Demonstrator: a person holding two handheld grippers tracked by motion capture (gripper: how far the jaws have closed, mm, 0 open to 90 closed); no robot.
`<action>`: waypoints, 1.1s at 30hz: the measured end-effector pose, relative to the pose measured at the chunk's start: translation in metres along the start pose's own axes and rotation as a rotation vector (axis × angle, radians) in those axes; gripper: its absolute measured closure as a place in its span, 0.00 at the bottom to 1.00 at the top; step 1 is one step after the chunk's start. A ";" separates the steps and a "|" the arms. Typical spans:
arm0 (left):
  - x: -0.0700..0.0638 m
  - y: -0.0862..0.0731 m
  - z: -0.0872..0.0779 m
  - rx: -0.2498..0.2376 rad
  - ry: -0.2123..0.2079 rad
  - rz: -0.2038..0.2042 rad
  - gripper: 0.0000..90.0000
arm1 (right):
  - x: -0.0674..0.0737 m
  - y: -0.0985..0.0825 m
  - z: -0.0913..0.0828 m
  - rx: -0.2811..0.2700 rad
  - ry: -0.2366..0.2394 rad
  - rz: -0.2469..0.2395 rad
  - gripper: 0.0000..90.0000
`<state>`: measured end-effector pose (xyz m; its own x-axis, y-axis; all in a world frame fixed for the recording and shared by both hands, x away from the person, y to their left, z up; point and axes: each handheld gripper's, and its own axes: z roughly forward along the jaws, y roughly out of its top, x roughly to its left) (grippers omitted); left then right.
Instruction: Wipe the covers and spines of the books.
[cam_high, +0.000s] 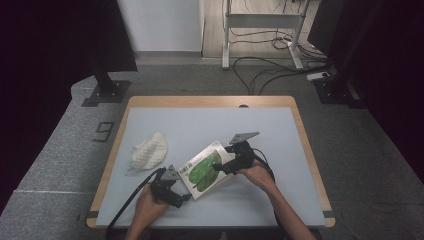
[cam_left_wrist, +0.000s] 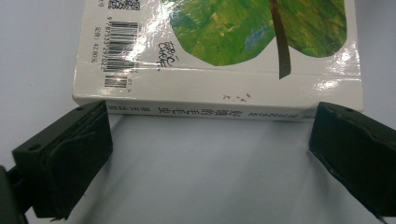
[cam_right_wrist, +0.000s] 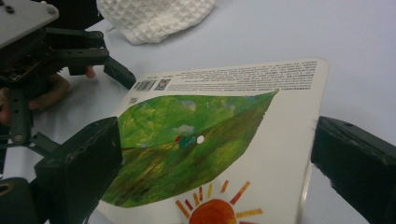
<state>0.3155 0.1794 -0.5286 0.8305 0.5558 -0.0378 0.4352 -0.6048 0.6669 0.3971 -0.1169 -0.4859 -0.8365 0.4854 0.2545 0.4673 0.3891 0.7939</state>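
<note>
item: picture book (cam_high: 204, 169), glossy white cover with a green leaf, lying near the front middle of the table (cam_high: 280, 125), its far edge apparently raised off the surface. left gripper (cam_high: 181, 199) at the book's spine corner, jaws spread wide to either side of the spine and not closed on it, as the left gripper view shows (cam_left_wrist: 205, 154). right gripper (cam_high: 223, 168) over the cover's right side, jaws likewise wide apart with the cover between them (cam_right_wrist: 210, 172); contact cannot be told. judged step: taking hold of the book to open or lift it. handling note: close one jaw pair squarely on the board edge, steady the spine with the other, since the cover looks slick. nearby: white waffle-weave cloth (cam_high: 150, 151), well left, apart.
</note>
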 end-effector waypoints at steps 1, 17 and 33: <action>0.000 0.000 0.000 0.000 0.000 0.000 0.00 | 0.000 0.000 0.000 0.001 0.001 0.006 0.02; 0.000 0.000 0.000 0.000 0.000 0.000 0.00 | 0.006 -0.003 -0.006 0.041 0.012 -0.038 0.09; 0.000 0.000 0.000 0.002 0.000 0.001 0.00 | -0.005 0.013 -0.005 0.199 0.069 -0.145 0.40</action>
<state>0.3152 0.1793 -0.5285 0.8309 0.5552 -0.0370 0.4351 -0.6068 0.6652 0.4056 -0.1179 -0.4743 -0.9133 0.3610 0.1884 0.3822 0.6003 0.7026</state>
